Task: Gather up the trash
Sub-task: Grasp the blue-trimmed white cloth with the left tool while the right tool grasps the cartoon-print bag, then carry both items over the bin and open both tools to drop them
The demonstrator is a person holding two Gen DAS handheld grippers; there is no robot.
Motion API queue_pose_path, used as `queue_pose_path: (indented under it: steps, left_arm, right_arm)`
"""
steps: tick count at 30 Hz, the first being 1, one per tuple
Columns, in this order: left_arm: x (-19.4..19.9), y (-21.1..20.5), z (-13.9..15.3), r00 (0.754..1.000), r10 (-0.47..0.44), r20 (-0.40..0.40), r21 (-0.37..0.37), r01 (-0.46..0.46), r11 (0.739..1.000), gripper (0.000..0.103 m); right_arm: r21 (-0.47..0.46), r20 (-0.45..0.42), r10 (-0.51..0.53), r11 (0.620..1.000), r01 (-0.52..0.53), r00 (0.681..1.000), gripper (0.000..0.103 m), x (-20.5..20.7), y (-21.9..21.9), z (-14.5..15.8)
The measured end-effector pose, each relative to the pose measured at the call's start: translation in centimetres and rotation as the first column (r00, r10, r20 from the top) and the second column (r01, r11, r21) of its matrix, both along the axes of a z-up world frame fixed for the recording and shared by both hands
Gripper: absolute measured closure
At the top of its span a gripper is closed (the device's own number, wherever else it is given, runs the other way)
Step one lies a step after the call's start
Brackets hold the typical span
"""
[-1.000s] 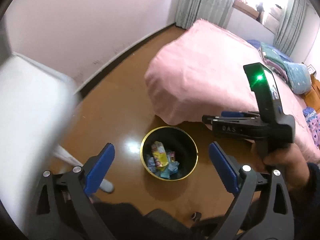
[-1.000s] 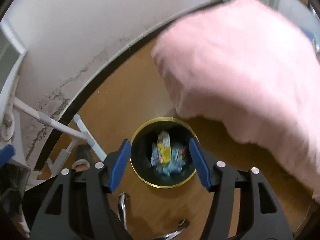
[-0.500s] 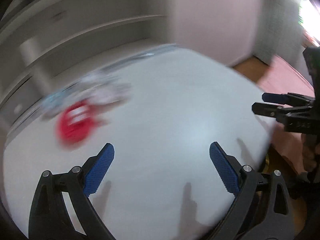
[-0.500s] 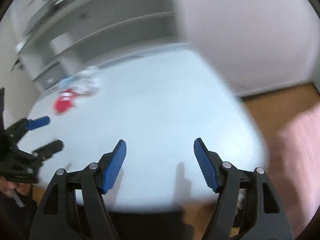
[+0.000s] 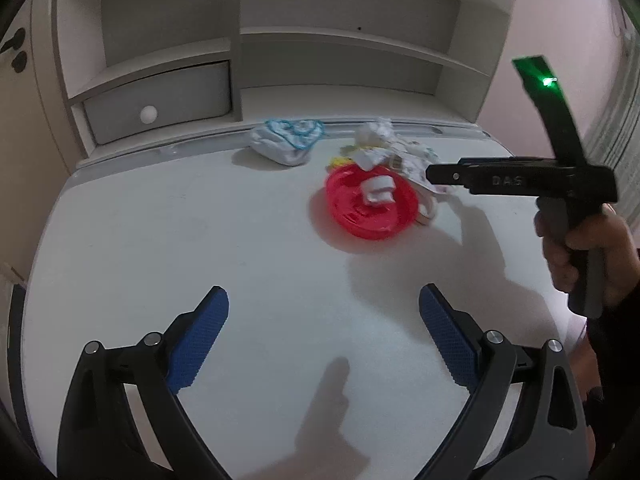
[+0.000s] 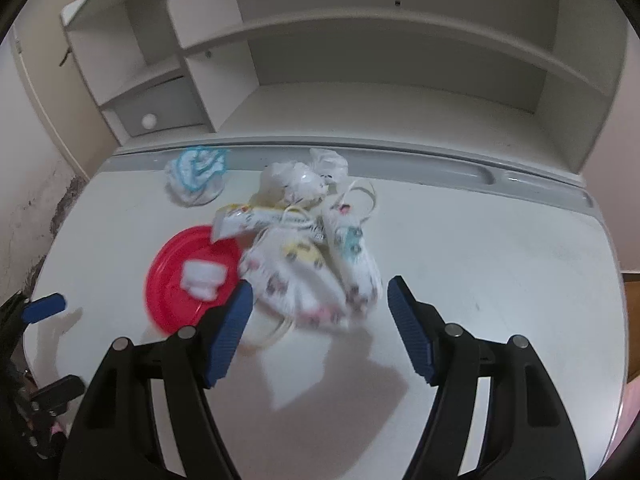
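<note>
A pile of trash lies on the white desk: a red plastic plate with a white wad on it, patterned face masks, a crumpled clear bag and a white-and-blue cloth. My right gripper hangs open just in front of the masks, nothing between its blue pads. Seen side-on in the left wrist view, the right gripper hovers beside the plate. My left gripper is open over bare desk, well short of the pile.
A white hutch with shelves and a small drawer backs the desk. A groove runs along the desk's rear edge. A hand holds the right gripper's handle. Wooden floor shows at far right.
Both grippers swung away from the gold-rimmed bin on the floor by the pink bed, up over the white desk. The trash pile now lies in front of them.
</note>
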State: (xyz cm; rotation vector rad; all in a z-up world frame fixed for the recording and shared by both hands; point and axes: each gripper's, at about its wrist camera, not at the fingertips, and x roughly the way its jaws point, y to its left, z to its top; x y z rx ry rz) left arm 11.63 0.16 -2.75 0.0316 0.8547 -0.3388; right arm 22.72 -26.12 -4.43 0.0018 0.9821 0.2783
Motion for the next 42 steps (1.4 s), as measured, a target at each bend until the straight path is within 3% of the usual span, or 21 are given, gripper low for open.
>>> queue_pose_path:
  steps: [2,4,5,9,14,21,23,24,25,27,31,34,37,39,41,42]
  left_arm:
    - [1.4,0.4,0.5,1.0,0.022,0.005,-0.006,-0.022,1.0,0.01]
    - [2.9,0.7,0.9,0.999,0.03,0.017,-0.009,-0.03,1.0,0.01]
    - [3.9,0.6,1.2,0.999,0.032,0.023,-0.003,-0.032,0.999,0.01]
    - [8.7,-0.2,1.7,0.998,0.05,0.04,0.015,-0.05,0.999,0.01]
    - [14.8,-2.3,0.7,0.999,0.045,0.012,0.049,-0.045,0.998,0.01]
    - [18.7,-4.8,-1.7,0.998,0.049,-0.044,0.109,-0.044,0.993,0.011]
    - [19.2,-4.8,-2.2,0.996,0.068,-0.055,0.123,-0.061,0.991,0.04]
    - [19.2,-4.9,-2.2,0.995,0.073,-0.065,0.126,-0.064,0.99,0.065]
    - [19.0,-4.9,-2.0,0.995,0.08,-0.065,0.13,-0.071,0.989,0.075]
    - [18.1,-5.1,-1.2,0.995,0.08,-0.054,0.125,-0.073,0.989,0.08]
    - [13.4,-7.8,1.8,0.999,0.007,0.032,0.137,-0.011,0.991,0.081]
    - [8.7,-11.9,4.1,0.991,-0.114,0.065,0.093,0.108,0.99,0.081]
    - [2.9,-17.7,5.8,0.952,-0.286,0.104,0.072,0.28,0.957,0.081]
    - [-1.0,-21.6,6.1,0.909,-0.401,0.114,0.057,0.397,0.916,0.081]
    - [-5.2,-26.5,5.9,0.845,-0.523,0.11,0.034,0.523,0.852,0.081]
    - [-6.7,-28.2,5.6,0.821,-0.561,0.11,0.03,0.561,0.827,0.081]
  right_arm:
    - [0.008,-0.023,0.009,1.0,-0.009,1.0,0.036,1.2,0.4,-1.0]
    - [0.005,-0.037,0.018,1.0,-0.018,0.999,0.067,1.7,0.6,-1.3]
    - [0.039,-0.041,0.03,0.999,-0.028,0.999,0.071,1.6,0.4,-1.2]
    - [0.086,0.035,0.019,0.996,-0.022,0.999,0.073,-1.2,-1.0,1.0]
    - [0.123,0.064,0.02,0.992,-0.027,0.998,0.073,-4.0,-2.6,2.7]
    - [0.132,0.071,0.001,0.991,-0.011,0.997,0.073,-7.1,-5.2,3.4]
    - [0.133,0.072,-0.017,0.991,0.007,0.997,0.073,-8.5,-6.4,3.3]
    - [0.133,0.073,-0.029,0.991,0.019,0.997,0.073,-9.2,-7.1,3.3]
    - [0.134,0.075,-0.042,0.99,0.032,0.996,0.073,-9.5,-7.4,3.3]
    - [0.138,0.079,-0.087,0.988,0.076,0.993,0.073,-11.4,-9.3,3.4]
    - [0.147,0.074,-0.213,0.969,0.201,0.974,0.073,-15.7,-13.9,3.1]
    - [0.151,0.07,-0.327,0.937,0.314,0.942,0.073,-19.4,-17.6,2.7]
    - [0.144,0.077,-0.453,0.886,0.44,0.888,0.073,-24.0,-21.6,2.4]
    - [0.127,0.085,-0.543,0.837,0.532,0.835,0.073,-27.5,-24.5,2.0]
    - [0.119,0.082,-0.606,0.794,0.596,0.791,0.073,-30.3,-26.6,1.6]
    - [0.105,0.076,-0.654,0.756,0.647,0.752,0.073,-32.5,-28.3,1.0]
